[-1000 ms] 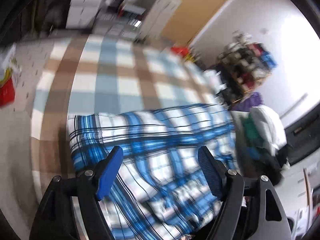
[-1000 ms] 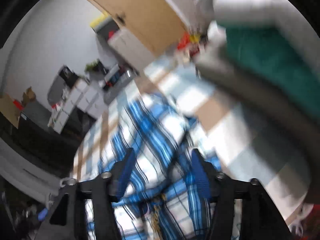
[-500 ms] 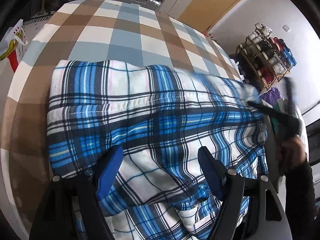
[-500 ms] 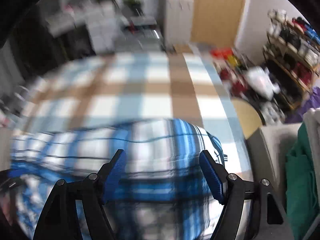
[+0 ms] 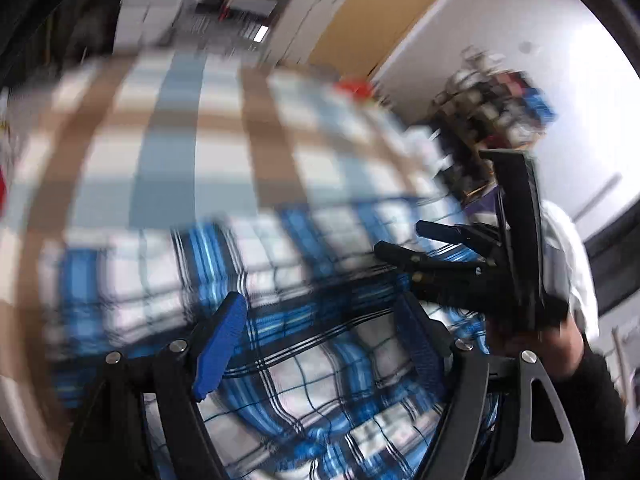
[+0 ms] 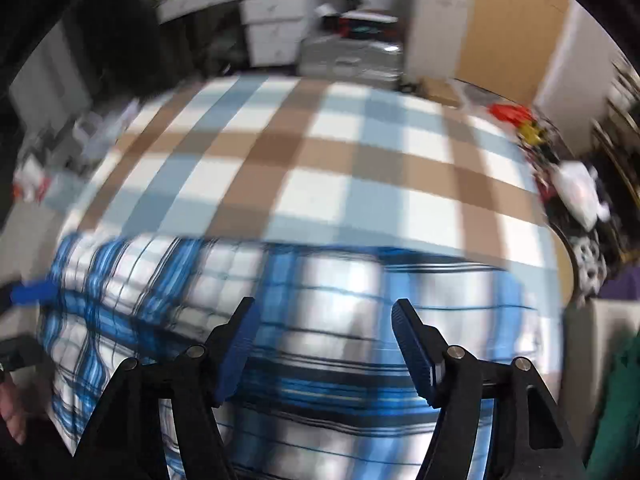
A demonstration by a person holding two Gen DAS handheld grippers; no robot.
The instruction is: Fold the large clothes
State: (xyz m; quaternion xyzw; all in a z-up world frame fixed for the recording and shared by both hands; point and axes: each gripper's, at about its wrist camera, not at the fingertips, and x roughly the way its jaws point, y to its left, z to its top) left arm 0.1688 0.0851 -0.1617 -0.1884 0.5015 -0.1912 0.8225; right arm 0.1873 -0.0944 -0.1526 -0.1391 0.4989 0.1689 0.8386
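Note:
A blue, white and black plaid garment (image 5: 304,364) lies bunched on the bed's checked brown, blue and white cover (image 5: 192,152). My left gripper (image 5: 320,304) is open just above its near part, with no cloth pinched. My right gripper (image 6: 325,308) hovers over the garment (image 6: 340,292) near its far edge; its jaws are closing, with cloth below them but none pressed between the pads. The left wrist view shows the right gripper (image 5: 412,240) side-on at the garment's right end, held by a hand (image 5: 552,344). One blue left fingertip (image 6: 34,292) shows at the left edge of the right wrist view.
The bed cover (image 6: 320,168) stretches beyond the garment. White drawers (image 6: 276,28) and a wooden door (image 6: 516,32) stand behind the bed. A cluttered rack (image 5: 492,108) and a green cloth (image 6: 616,408) are at the right. Both views are blurred.
The right gripper has rolled and swung across the bed to the garment's right end and narrowed a little. The left gripper has dropped closer to the cloth, still open.

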